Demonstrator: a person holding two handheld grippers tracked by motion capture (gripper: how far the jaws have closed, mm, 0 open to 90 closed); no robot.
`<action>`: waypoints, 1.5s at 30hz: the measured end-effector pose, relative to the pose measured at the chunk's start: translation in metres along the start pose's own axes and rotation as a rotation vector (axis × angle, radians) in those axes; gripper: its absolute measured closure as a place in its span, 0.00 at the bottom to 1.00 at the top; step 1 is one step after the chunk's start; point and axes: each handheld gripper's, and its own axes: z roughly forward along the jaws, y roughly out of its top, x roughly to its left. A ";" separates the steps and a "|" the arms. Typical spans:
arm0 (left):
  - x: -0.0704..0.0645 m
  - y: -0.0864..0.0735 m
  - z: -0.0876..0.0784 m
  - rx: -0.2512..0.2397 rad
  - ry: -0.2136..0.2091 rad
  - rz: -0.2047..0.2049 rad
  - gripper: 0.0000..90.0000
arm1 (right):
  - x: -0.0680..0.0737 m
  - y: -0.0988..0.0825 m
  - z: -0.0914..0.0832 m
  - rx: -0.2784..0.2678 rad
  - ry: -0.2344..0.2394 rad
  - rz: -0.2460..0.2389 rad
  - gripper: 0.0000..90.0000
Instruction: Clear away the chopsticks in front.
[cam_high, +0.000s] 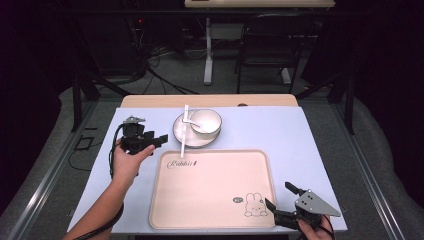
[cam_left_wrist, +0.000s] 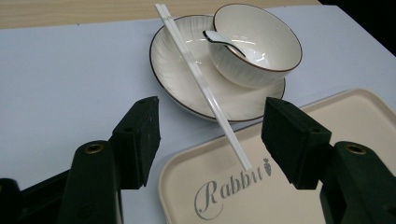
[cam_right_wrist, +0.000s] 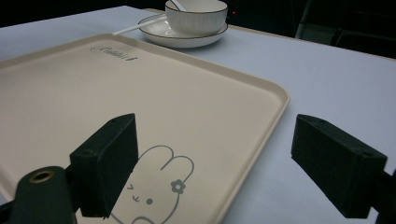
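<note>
Nearest the camera, at the bench's near right corner, the right gripper (cam_high: 281, 199) is held in a hand with its jaws wide apart and nothing between them; they straddle the near right corner of the tray (cam_high: 200, 220), close to the rabbit drawing (cam_high: 255, 205).

At the left, the left gripper (cam_high: 159, 139) sits in a hand just off the tray's far left corner, jaws wide and holding nothing. Its jaws point toward the chopsticks (cam_left_wrist: 201, 79), which lie between them farther off without touching the pads.

These white chopsticks rest slanted: the far end lies across the plate (cam_left_wrist: 175, 70), the near end on the tray rim beside the "Rabbit" lettering (cam_left_wrist: 229, 191).

On the plate stands a bowl (cam_left_wrist: 261, 70), with a spoon (cam_left_wrist: 223, 40) inside. Plate and bowl are on the bench just beyond the tray's far edge.
</note>
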 end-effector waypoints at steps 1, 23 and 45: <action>0.001 0.002 0.001 0.001 -0.002 -0.006 0.42 | 0.000 0.000 0.000 0.000 0.000 0.000 0.16; 0.024 0.030 0.040 0.050 0.012 -0.145 0.55 | 0.000 0.000 0.000 0.002 0.004 -0.002 0.16; 0.027 0.052 0.071 0.098 0.045 -0.170 0.60 | 0.000 0.000 -0.001 0.001 0.003 -0.010 0.16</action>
